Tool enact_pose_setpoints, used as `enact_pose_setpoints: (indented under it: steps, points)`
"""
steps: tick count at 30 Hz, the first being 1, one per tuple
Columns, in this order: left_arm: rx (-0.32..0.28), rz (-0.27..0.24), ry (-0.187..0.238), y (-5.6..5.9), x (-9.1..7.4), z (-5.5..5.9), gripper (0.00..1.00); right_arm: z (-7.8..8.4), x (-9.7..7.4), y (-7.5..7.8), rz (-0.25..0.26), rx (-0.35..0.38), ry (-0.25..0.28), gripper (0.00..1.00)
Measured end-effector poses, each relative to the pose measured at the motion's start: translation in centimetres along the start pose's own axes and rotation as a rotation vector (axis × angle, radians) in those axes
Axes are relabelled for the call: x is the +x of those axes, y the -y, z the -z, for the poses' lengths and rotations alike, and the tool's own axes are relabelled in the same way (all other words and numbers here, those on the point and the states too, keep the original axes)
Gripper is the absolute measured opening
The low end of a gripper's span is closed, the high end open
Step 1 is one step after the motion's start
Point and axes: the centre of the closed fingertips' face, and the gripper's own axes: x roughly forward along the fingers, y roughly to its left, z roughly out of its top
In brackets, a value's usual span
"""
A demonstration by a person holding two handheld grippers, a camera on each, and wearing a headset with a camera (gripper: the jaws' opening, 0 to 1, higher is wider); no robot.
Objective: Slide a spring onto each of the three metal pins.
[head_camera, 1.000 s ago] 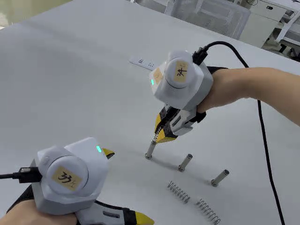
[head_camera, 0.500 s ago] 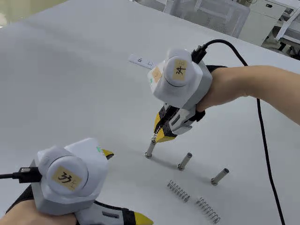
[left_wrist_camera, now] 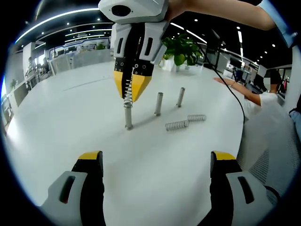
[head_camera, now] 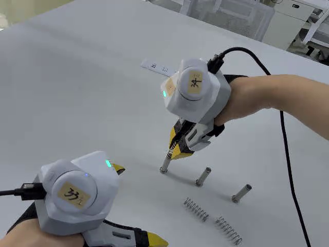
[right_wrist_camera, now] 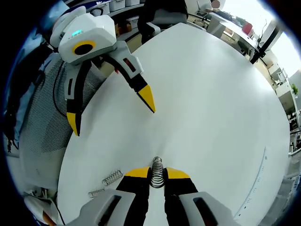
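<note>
The right gripper (head_camera: 174,152) has its jaws closed on a spring (left_wrist_camera: 127,94), pinched upright between the yellow tips. The spring's lower end sits at the top of the nearest pin (head_camera: 165,164), directly below the tips; whether it has slipped over the pin I cannot tell. The left gripper (left_wrist_camera: 155,157) has its jaws spread wide and holds nothing, hovering low over the table (head_camera: 77,92), well apart from the pins and facing them.

Beyond the right gripper's tips, toward the person's right, stand the second pin (head_camera: 203,177) and the third pin (head_camera: 241,194), each apart from the next. Two loose springs (head_camera: 196,210) (head_camera: 228,230) lie flat on the table just in front of those pins. The white surface between the two grippers is bare, with wide room on every side.

The right hand points its gripper steeply downward, forearm reaching in from the right, a black cable (head_camera: 288,154) trailing from the gripper's back.
</note>
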Motion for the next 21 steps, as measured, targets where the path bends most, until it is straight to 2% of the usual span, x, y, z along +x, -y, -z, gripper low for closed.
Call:
enact_pose_setpoints:
  steps: [21]
  points:
    - [-0.001,0.004,-0.008,0.1,-0.1,0.4,0.93,0.2,3.8,-0.3,-0.02,-0.059,-0.113,0.08]
